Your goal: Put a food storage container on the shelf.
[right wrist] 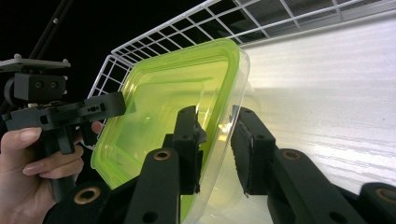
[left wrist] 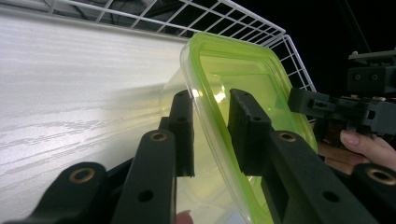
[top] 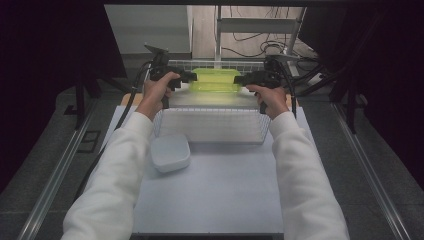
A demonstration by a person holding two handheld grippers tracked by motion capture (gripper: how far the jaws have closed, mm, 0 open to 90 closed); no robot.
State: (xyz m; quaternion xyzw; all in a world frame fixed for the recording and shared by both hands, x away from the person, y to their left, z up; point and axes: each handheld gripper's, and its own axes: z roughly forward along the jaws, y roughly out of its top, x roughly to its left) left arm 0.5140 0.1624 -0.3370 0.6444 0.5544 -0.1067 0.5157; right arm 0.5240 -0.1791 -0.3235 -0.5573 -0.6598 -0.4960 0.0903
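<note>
A clear container with a lime-green lid [top: 215,80] [left wrist: 243,79] [right wrist: 163,102] sits at the far end of a white wire basket [top: 210,140]. My left gripper [top: 192,76] [left wrist: 210,95] straddles its left rim, one jaw over the lid and one along the clear wall, with a thin gap at the pads. At the opposite rim, my right gripper [top: 239,80] [right wrist: 217,112] straddles in the same way, pads slightly apart from the plastic. Each gripper view also shows the other gripper farther off: the right gripper [left wrist: 327,105] and the left gripper [right wrist: 93,109], held by a hand.
A white lidded box [top: 171,152] lies on the pale table mat [top: 215,200] just left of the basket's near corner. The basket's wire walls [left wrist: 233,18] [right wrist: 233,23] rise close behind the container. Dark floor and metal rails flank the table.
</note>
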